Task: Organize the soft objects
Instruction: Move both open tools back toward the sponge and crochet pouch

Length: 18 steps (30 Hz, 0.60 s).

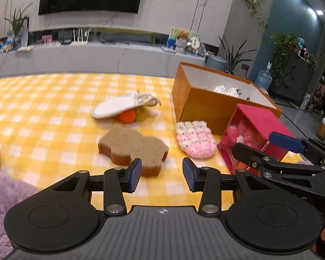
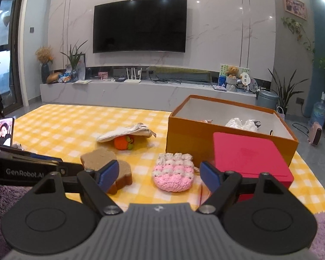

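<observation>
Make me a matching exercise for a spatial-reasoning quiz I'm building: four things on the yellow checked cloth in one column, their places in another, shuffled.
Things
1. orange crocheted ball
2. pink-and-white crocheted pouch
3. brown flower-shaped sponge
4. crumpled white item

Places
A. inside the large orange cardboard box
B. tucked under the white fabric mitt
C. nearest the left hand-held gripper
D. on the cloth between the sponge and the red lidded box

Pairs: 1-B, 2-D, 3-C, 4-A
</observation>
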Each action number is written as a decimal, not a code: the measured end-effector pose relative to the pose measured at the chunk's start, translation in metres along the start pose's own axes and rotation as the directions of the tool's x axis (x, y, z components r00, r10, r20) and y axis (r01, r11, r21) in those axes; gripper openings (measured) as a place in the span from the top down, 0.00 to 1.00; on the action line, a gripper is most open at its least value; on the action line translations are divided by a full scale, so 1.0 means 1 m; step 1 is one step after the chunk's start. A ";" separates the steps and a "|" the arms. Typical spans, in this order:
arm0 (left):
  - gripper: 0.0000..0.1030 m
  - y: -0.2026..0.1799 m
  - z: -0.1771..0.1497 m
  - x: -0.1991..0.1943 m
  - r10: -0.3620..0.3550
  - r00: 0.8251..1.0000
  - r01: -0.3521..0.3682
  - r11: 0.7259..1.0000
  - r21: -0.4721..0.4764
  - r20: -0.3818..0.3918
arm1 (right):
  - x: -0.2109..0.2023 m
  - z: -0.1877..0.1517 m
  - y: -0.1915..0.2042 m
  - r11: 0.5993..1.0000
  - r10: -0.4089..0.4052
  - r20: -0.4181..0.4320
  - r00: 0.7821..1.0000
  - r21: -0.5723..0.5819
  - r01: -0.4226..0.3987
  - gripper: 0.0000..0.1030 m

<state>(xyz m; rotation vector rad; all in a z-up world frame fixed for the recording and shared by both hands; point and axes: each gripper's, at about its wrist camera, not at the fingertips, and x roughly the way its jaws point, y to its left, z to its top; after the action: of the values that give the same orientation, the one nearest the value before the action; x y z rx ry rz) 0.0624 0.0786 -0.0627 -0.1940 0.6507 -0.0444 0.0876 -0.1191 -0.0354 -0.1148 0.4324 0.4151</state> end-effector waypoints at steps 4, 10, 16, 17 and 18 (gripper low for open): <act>0.49 0.007 -0.005 0.003 0.002 1.000 -0.003 0.999 -0.032 -0.017 | 0.007 -0.001 0.002 1.000 0.009 -0.029 1.000 -0.024 -0.010 0.36; 0.35 0.012 -0.004 0.007 -0.023 1.000 0.022 0.997 -0.076 -0.017 | 0.023 -0.001 0.007 0.998 0.034 -0.059 0.998 -0.051 -0.037 0.51; 0.24 0.015 0.005 0.017 -0.008 1.000 0.007 0.997 -0.072 -0.020 | 0.047 0.004 0.012 0.996 0.051 -0.088 0.995 -0.073 -0.058 0.56; 0.19 0.017 0.008 0.019 -0.008 1.000 0.007 0.997 -0.079 -0.020 | 0.052 0.006 0.011 0.995 0.049 -0.090 0.995 -0.077 -0.056 0.56; 0.17 0.018 0.011 0.020 -0.010 1.000 0.008 0.996 -0.087 -0.020 | 0.056 0.008 0.011 0.995 0.046 -0.092 0.995 -0.083 -0.054 0.56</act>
<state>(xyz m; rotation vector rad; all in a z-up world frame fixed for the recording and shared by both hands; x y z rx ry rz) 0.0848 0.0964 -0.0702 -0.2809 0.6727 -0.0268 0.1328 -0.0871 -0.0522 -0.2067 0.5068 0.4795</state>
